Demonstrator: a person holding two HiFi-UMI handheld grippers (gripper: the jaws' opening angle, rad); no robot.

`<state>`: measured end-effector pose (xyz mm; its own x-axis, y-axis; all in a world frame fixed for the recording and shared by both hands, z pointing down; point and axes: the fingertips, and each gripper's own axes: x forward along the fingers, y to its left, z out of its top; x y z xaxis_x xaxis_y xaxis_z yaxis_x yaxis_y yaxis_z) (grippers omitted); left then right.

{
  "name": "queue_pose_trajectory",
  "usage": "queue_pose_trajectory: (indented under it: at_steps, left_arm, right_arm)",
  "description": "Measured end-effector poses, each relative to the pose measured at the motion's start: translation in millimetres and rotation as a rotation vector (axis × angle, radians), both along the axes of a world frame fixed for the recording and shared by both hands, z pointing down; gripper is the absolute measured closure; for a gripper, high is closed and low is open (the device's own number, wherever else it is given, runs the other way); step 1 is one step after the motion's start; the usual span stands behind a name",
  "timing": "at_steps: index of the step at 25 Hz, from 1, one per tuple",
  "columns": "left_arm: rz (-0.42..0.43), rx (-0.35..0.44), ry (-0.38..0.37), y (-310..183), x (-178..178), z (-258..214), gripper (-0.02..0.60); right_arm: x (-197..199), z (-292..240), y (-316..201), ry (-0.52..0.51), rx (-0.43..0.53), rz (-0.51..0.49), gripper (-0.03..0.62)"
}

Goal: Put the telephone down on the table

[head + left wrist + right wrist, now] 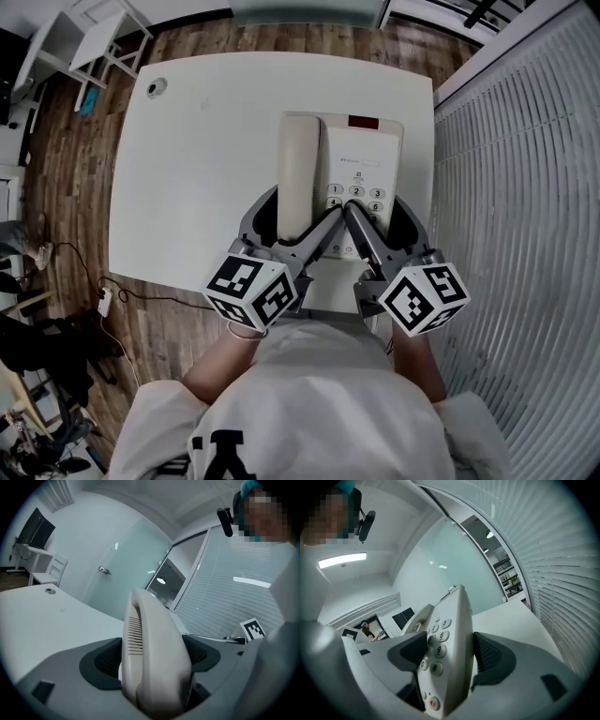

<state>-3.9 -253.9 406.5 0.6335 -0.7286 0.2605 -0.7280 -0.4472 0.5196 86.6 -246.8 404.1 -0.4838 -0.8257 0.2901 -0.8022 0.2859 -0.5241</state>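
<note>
**Two grippers clamped on one phone**

Both tools grip the phone point(342, 178) at its near end. The left gripper point(292, 225) has its pads pressed on either side of the handset point(150, 648), which runs straight out ahead between its jaws. The right gripper point(380, 225) pinches the base edge-on, one pad on the key face by the 9 and 0, the other on the underside.

The phone hangs over the table point(206, 141), which spreads out ahead of and below both grippers. I cannot tell whether the far end already touches it, though a jaw beneath the base suggests it is lifted.

The shell looks like hard, smooth plastic: stiff, fairly light, likely slippery under the pads. The handset probably only rests in its cradle and could slide free. The firmer hold is on the base, clear of the keys.
</note>
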Motion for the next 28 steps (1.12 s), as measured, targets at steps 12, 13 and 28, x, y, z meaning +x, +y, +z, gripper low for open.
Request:
queue_pose_trajectory:
  at_steps: [12,13,28]
  left_arm:
    - [0.007,-0.113,-0.034,-4.7,3.0,39.0,0.184]
    - [0.005,-0.129,-0.037,-4.7,3.1,43.9,0.184]
    - [-0.005,-0.244,-0.070,-4.3,2.5,79.5,0.187]
  right_arm:
    - [3.1,36.3,-5.1,-0.001,-0.087,0.018,0.272]
    - [3.0,41.1,-5.3,-0.003,-0.100,0.018,0.272]
    - [3.4,77.4,-5.4,-0.035,-0.191,0.056,0.272]
